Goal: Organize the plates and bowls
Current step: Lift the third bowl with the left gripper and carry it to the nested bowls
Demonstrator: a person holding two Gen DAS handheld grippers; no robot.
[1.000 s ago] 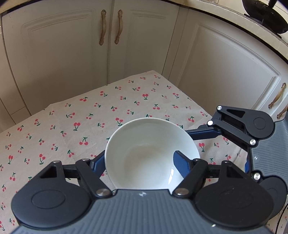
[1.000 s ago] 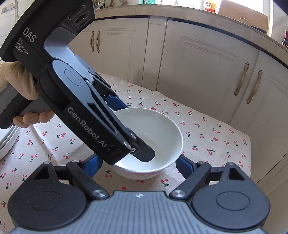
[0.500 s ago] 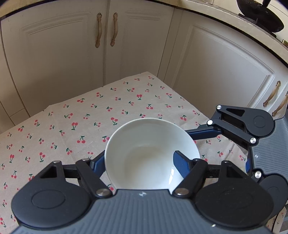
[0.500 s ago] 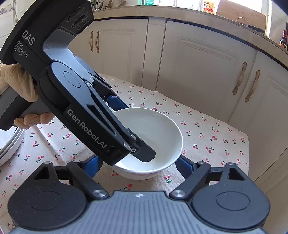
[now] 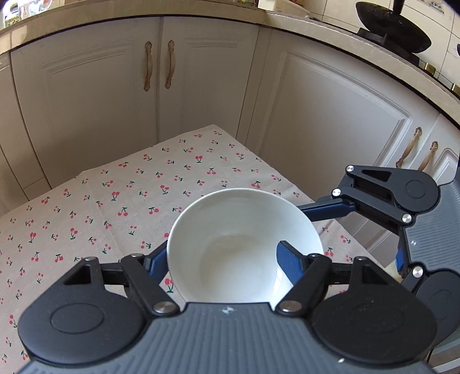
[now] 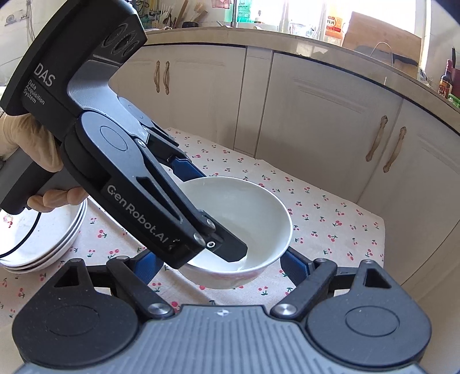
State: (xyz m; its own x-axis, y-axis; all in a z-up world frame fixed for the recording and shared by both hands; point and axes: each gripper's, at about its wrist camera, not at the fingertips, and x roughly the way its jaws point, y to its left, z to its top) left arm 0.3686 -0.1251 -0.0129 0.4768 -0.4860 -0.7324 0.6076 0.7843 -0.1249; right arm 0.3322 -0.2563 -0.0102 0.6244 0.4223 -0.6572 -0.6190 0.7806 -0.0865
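A white bowl (image 5: 238,247) hangs a little above the cherry-print tablecloth (image 5: 115,207), and both grippers hold it. My left gripper (image 5: 220,256) is shut on it, one blue finger outside the left wall and the other inside the bowl. In the right wrist view the bowl (image 6: 244,207) sits between the two fingers of my right gripper (image 6: 221,264), which clamp its lower body from both sides. The left gripper (image 6: 208,210) reaches in from the upper left, held by a gloved hand (image 6: 31,143). One right finger (image 5: 325,210) touches the bowl's far right side.
A stack of white plates (image 6: 49,230) lies on the cloth at the left, below the gloved hand. Cream cabinet doors (image 5: 316,129) stand close behind the table's far edge and right edge. A dark wok (image 5: 394,26) rests on the counter above.
Both grippers have risen together with the bowl held the same way. The tablecloth has dropped away below, and more of the plate stack and countertop shows.
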